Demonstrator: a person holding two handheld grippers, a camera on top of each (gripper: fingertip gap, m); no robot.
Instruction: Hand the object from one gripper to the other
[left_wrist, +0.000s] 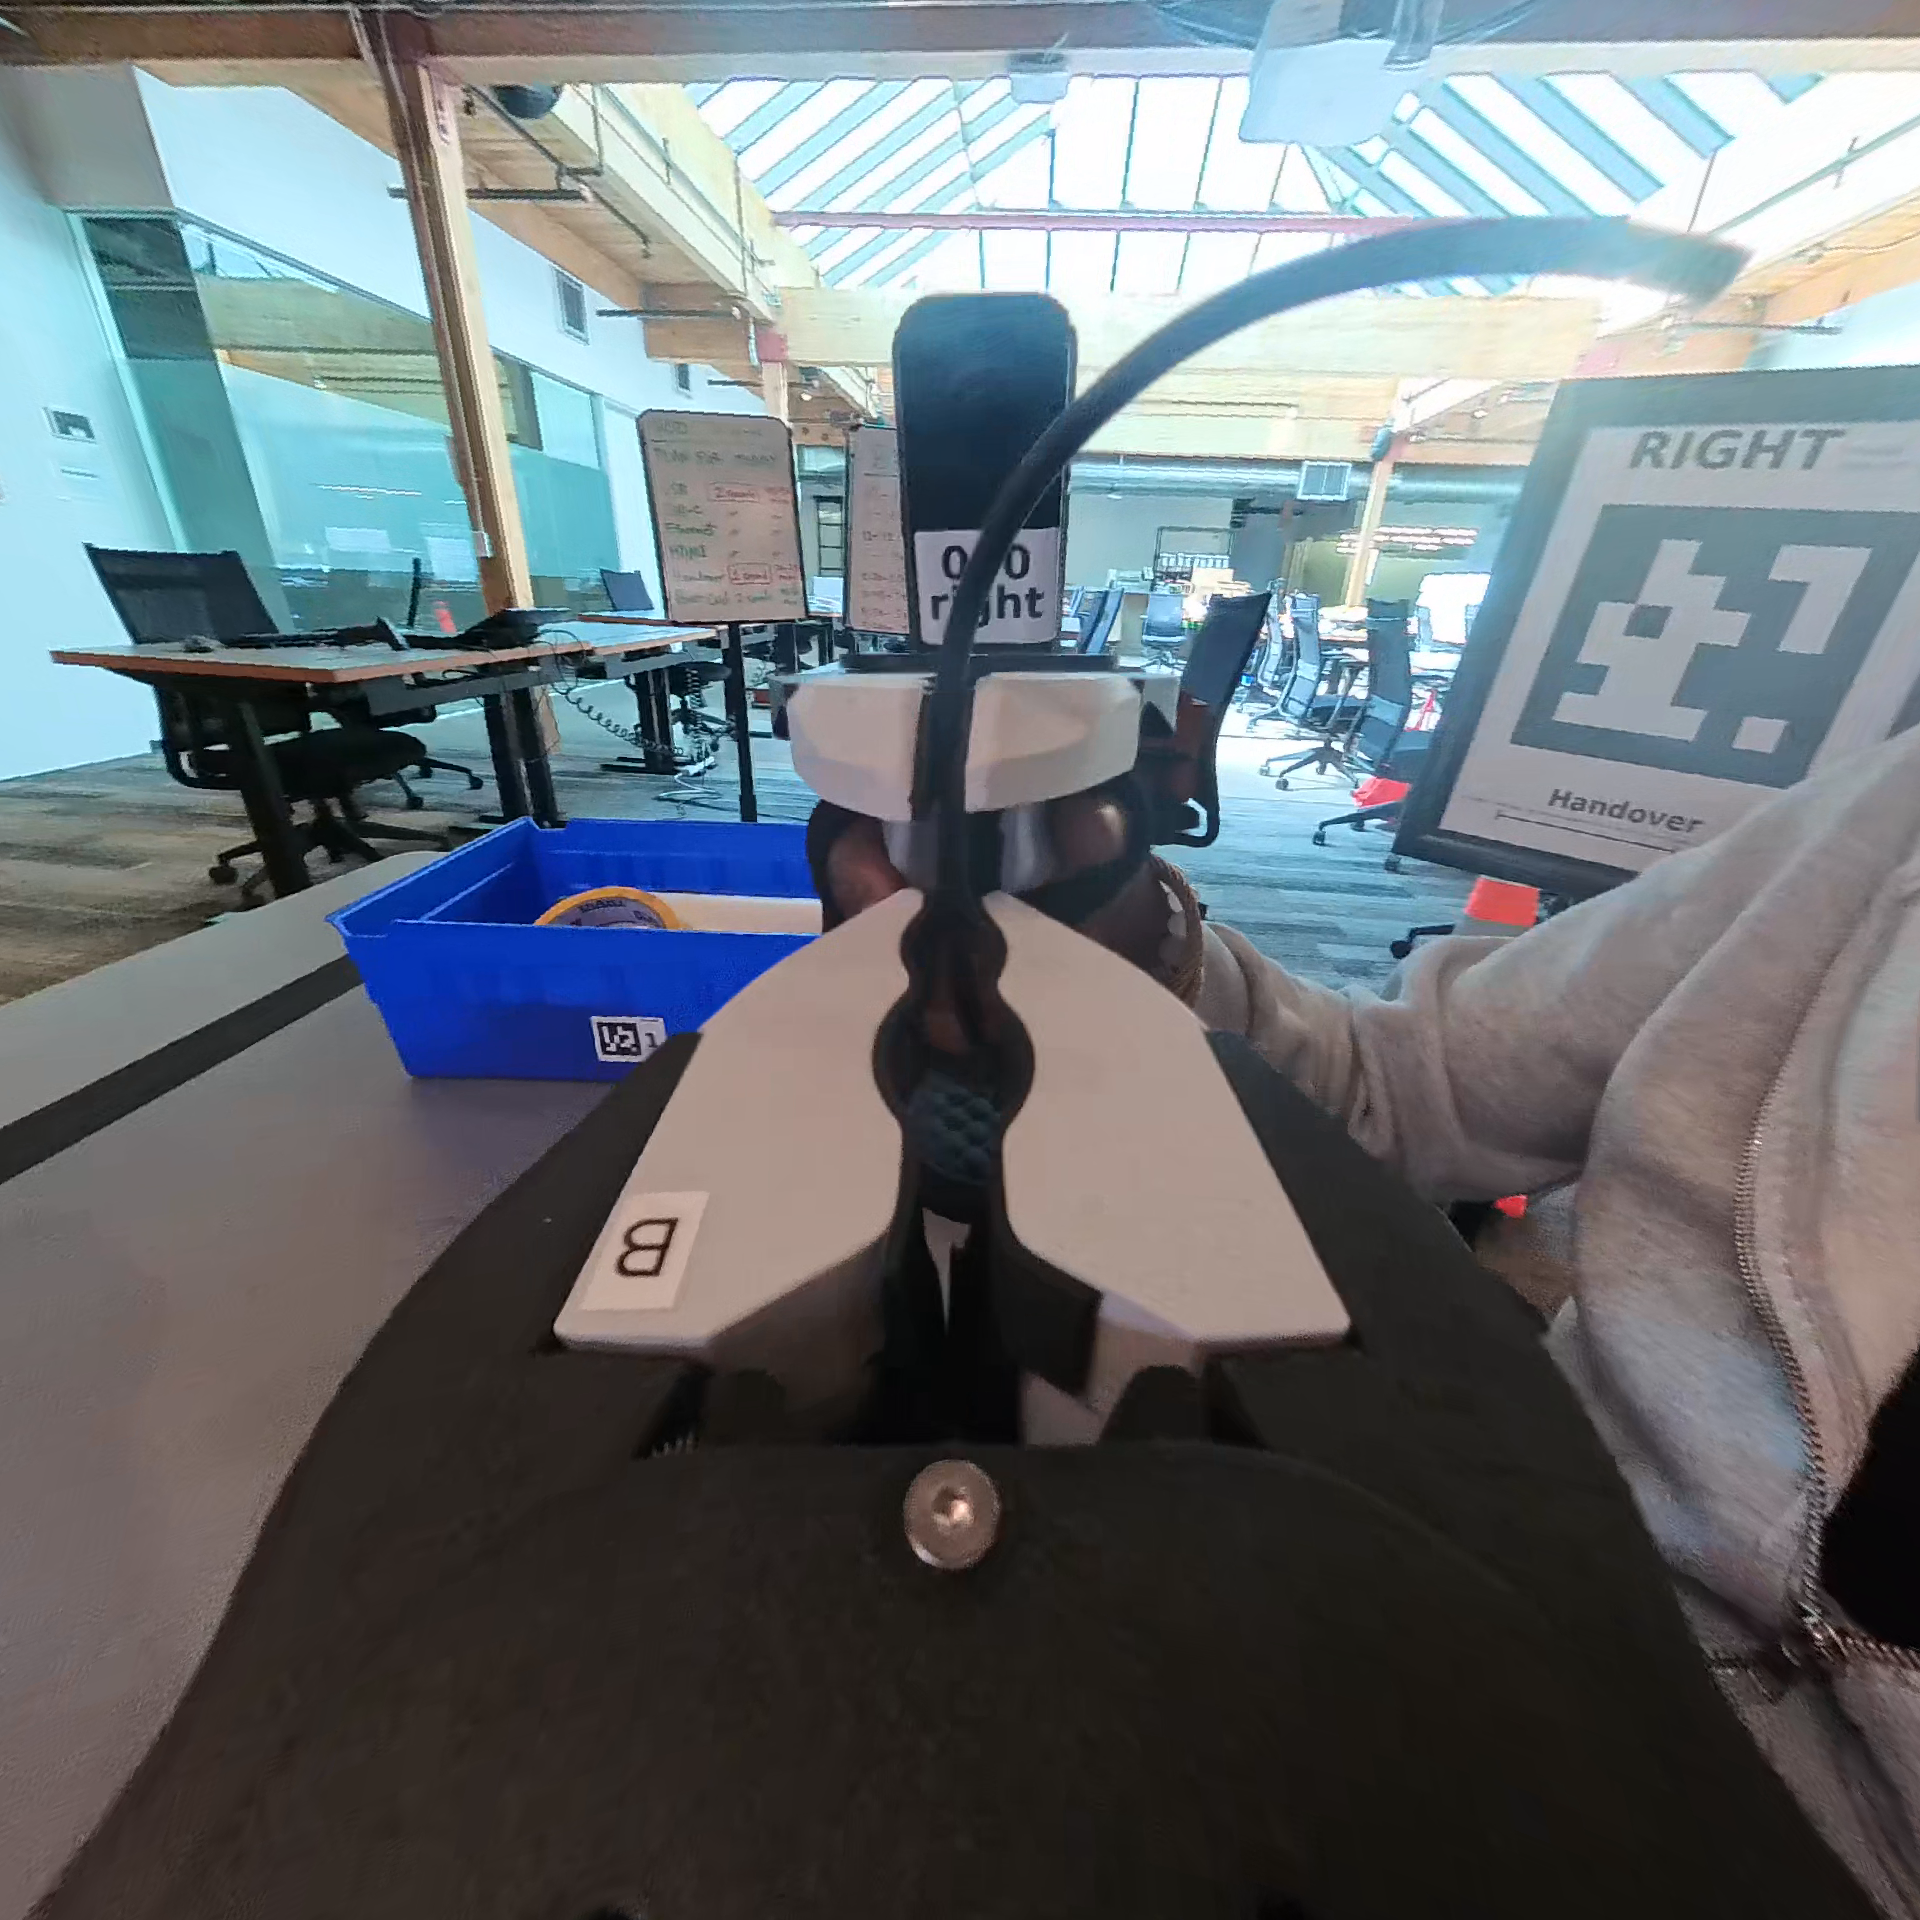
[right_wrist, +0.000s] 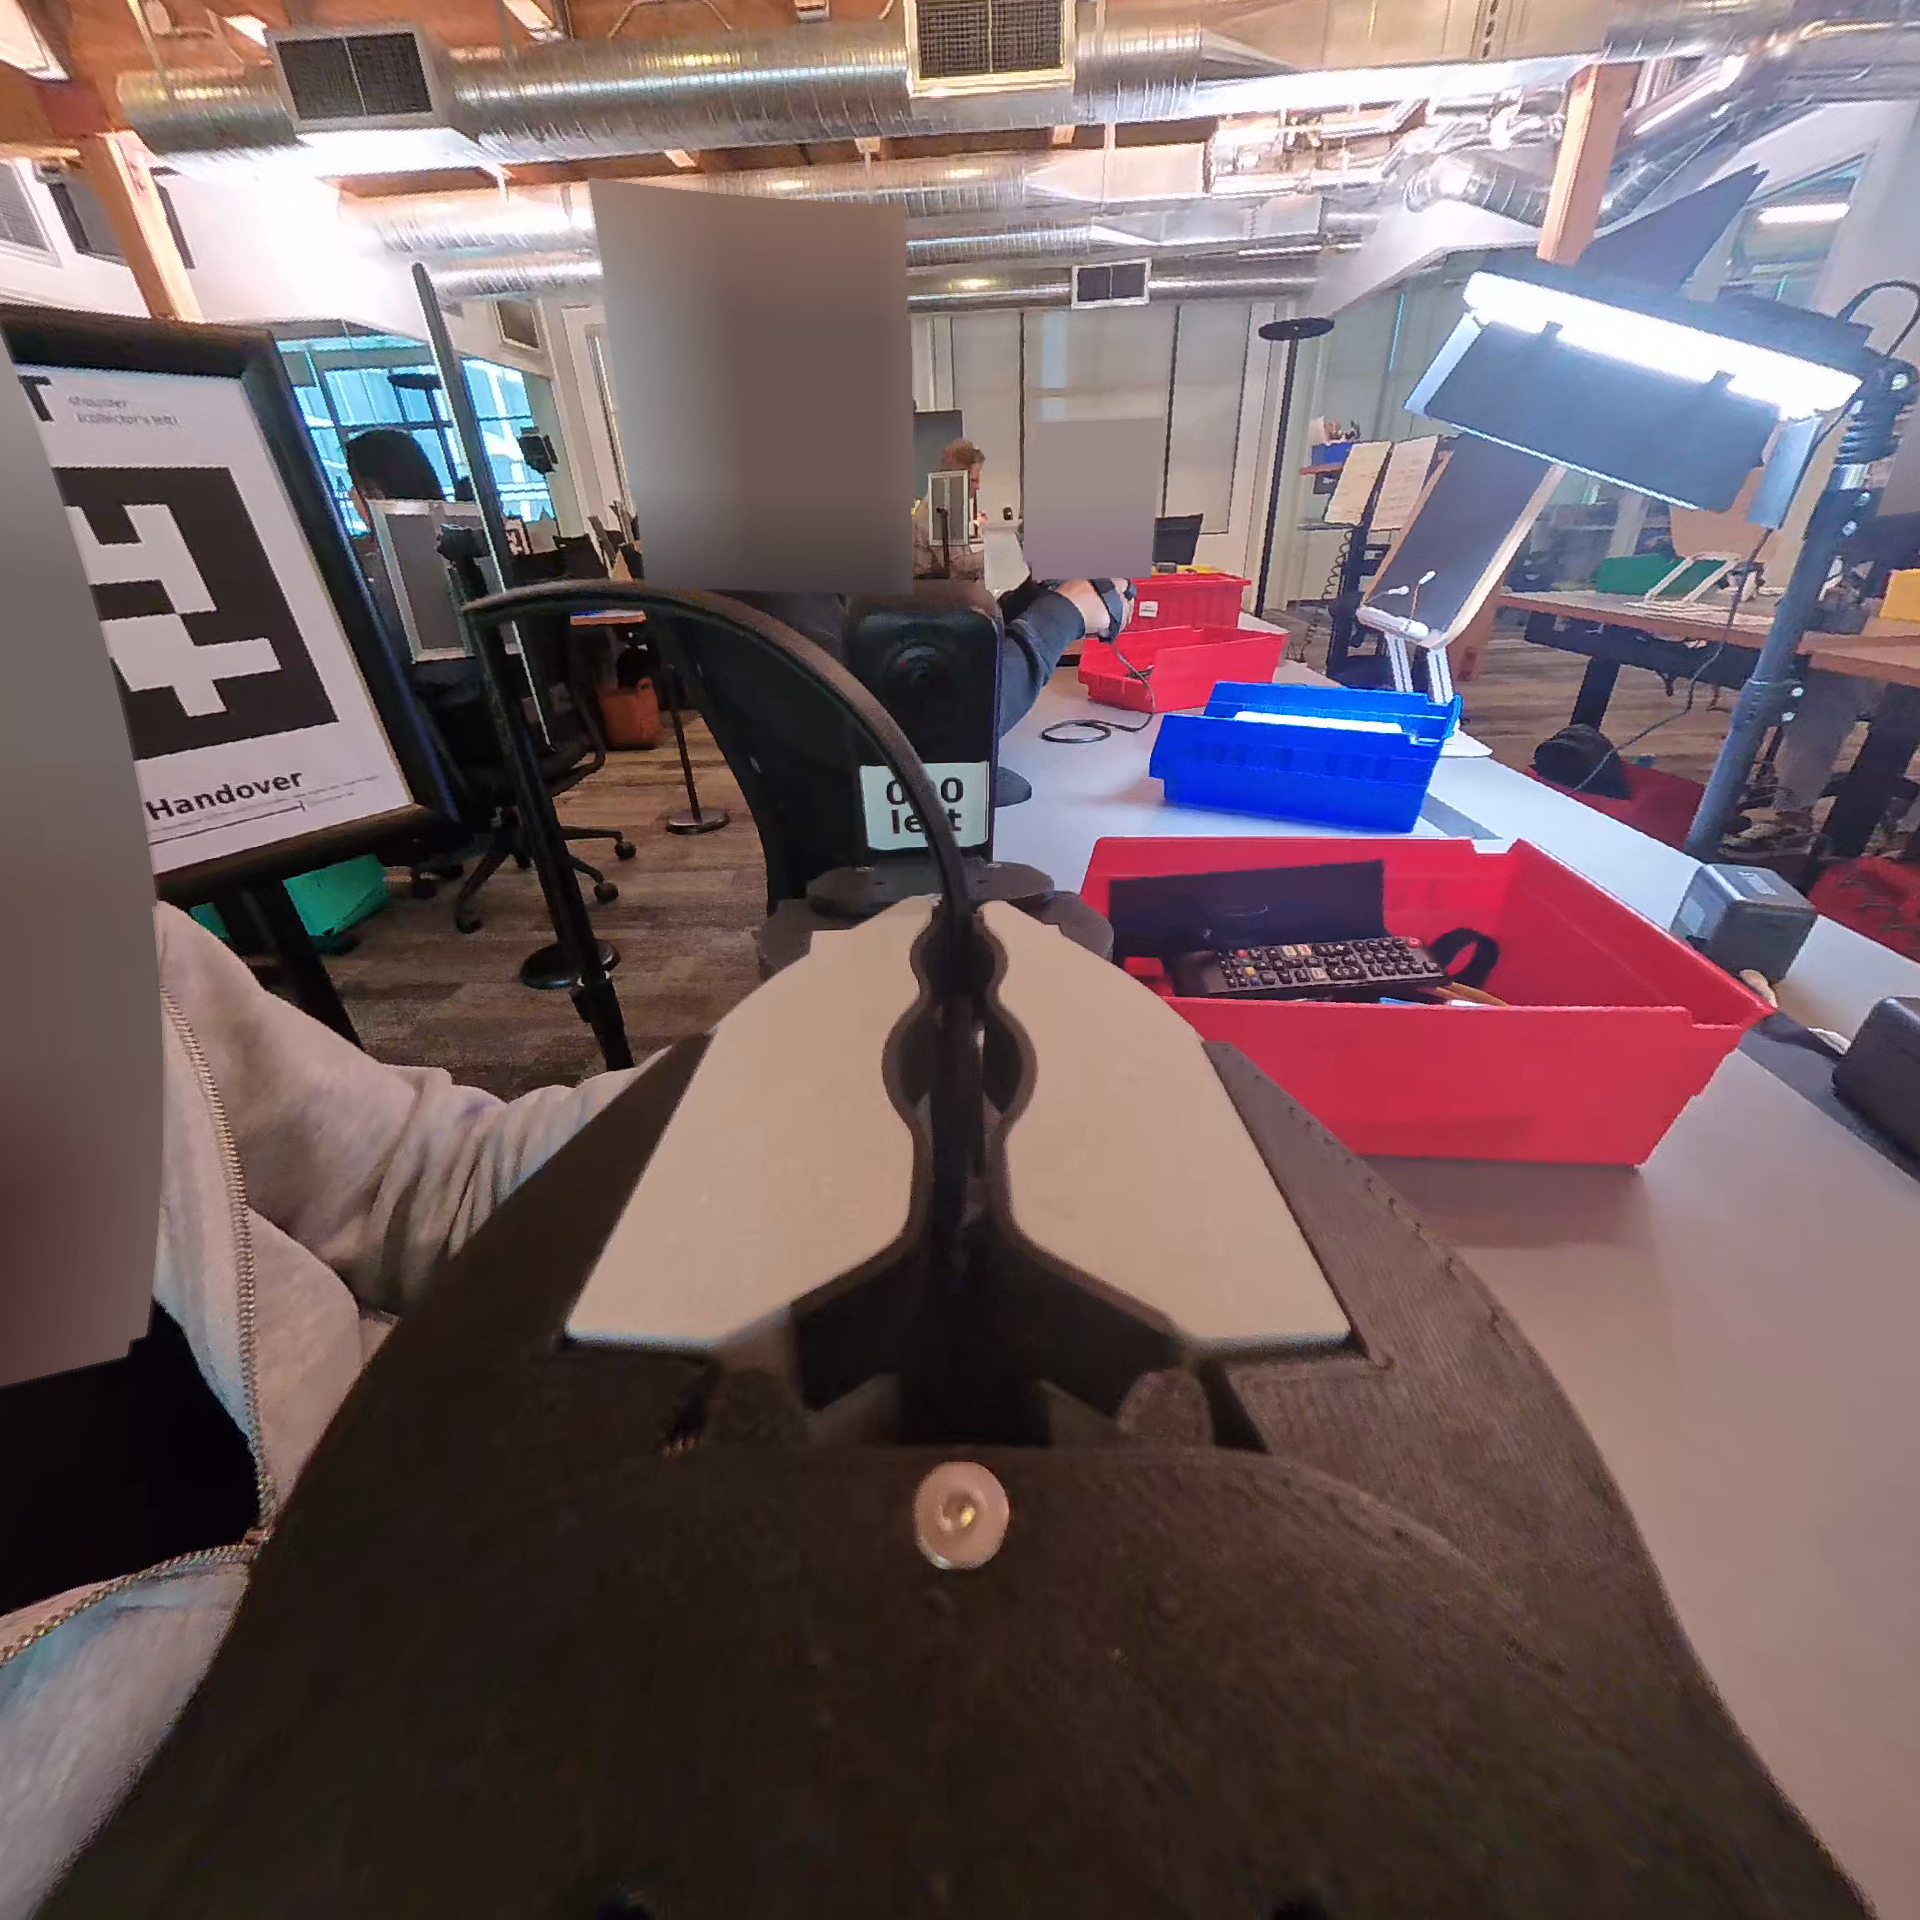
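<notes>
Both jaw pairs closed on one black cable: left gripper and right gripper pinch it between them, above the table's edge. Judged light, limp, springy; grip near the ends.

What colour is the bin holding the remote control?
Red: the bin with the remote control shows best in the right wrist view.

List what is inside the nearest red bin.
In the red bin: a black remote control, a flat black item behind it, and a black loop. Anything beneath them is covered.
</notes>
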